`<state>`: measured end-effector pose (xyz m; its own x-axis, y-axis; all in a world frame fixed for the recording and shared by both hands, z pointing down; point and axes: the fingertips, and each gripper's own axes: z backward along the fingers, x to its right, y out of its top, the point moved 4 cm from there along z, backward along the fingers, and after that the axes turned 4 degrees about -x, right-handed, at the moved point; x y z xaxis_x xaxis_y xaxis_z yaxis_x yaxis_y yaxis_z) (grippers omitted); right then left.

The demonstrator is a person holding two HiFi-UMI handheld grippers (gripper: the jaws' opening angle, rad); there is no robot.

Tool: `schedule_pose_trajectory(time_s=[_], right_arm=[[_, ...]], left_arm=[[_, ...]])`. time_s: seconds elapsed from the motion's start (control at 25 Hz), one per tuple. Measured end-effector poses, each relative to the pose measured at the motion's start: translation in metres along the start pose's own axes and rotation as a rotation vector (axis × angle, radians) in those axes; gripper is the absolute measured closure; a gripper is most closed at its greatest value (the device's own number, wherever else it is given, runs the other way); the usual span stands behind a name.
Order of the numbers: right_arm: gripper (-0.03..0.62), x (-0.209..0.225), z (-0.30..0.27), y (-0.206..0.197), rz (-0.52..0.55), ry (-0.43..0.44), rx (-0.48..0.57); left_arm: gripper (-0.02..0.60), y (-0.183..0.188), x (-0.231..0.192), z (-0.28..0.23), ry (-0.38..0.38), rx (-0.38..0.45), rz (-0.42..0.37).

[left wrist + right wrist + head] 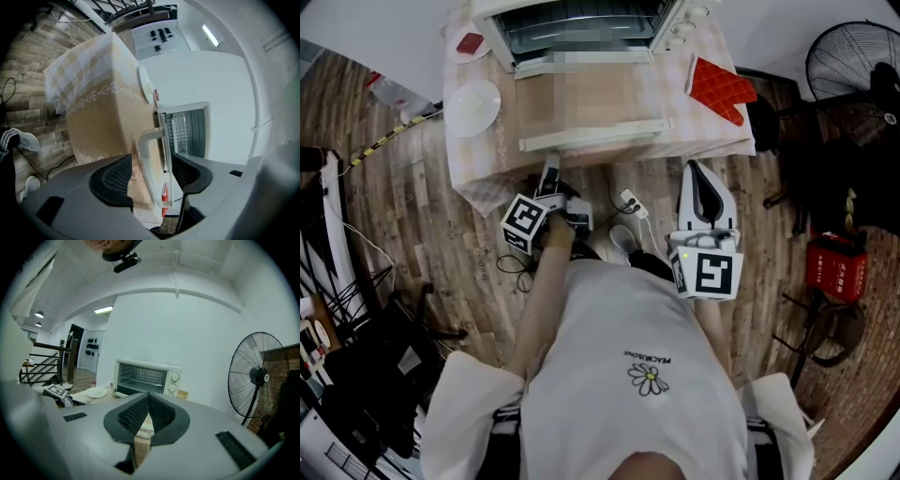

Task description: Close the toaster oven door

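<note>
Left gripper (150, 174) has its jaws spread apart, gripping nothing; in its own view the white handle (151, 140) of the toaster oven door (591, 98) shows in the gap between them, ahead of the pads and not touching them. Right gripper (148, 414) is clenched, its pads meeting at the tips with nothing held, and it hangs low beside the table (487, 169), well apart from the door. That door lies folded down flat toward the person, the toaster oven (581, 28) standing open at the back of the table. Left of the door sits a white plate (473, 106); right of it lies a red mitt (722, 89).
</note>
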<state>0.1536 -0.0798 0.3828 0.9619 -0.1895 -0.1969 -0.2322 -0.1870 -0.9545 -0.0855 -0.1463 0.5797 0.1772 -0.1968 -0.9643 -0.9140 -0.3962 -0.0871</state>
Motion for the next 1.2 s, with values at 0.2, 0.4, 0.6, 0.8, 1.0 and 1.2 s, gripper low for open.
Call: schedule_pose_trajectory(time_s=[0.2,0.4,0.6,0.8,1.0,1.2], right_arm=[[0.585,0.005,0.003,-0.005,-0.003,-0.027,-0.020],[0.585,0.007,0.006,-0.008,-0.007,-0.044,-0.033],[0.585,0.008,0.007,-0.009,-0.019,-0.055,-0.036],[0.585,0.008,0.006,-0.009,-0.024,-0.055,-0.035],[0.585,0.005,0.002,-0.011,-0.017,-0.038,-0.051],[0.585,0.001,-0.003,-0.011,-0.013,-0.026,-0.053]], left_arm=[[0.321,-0.003,-0.004,-0.007,0.006,-0.017,0.017],[0.330,-0.004,-0.008,-0.010,0.012,-0.019,0.029],[0.334,-0.002,-0.012,-0.012,0.013,-0.013,0.033],[0.337,-0.003,-0.011,-0.012,0.009,-0.010,0.027],[0.337,-0.004,-0.010,-0.012,0.011,-0.014,0.023],[0.348,-0.004,-0.009,-0.011,0.004,-0.020,0.028]])
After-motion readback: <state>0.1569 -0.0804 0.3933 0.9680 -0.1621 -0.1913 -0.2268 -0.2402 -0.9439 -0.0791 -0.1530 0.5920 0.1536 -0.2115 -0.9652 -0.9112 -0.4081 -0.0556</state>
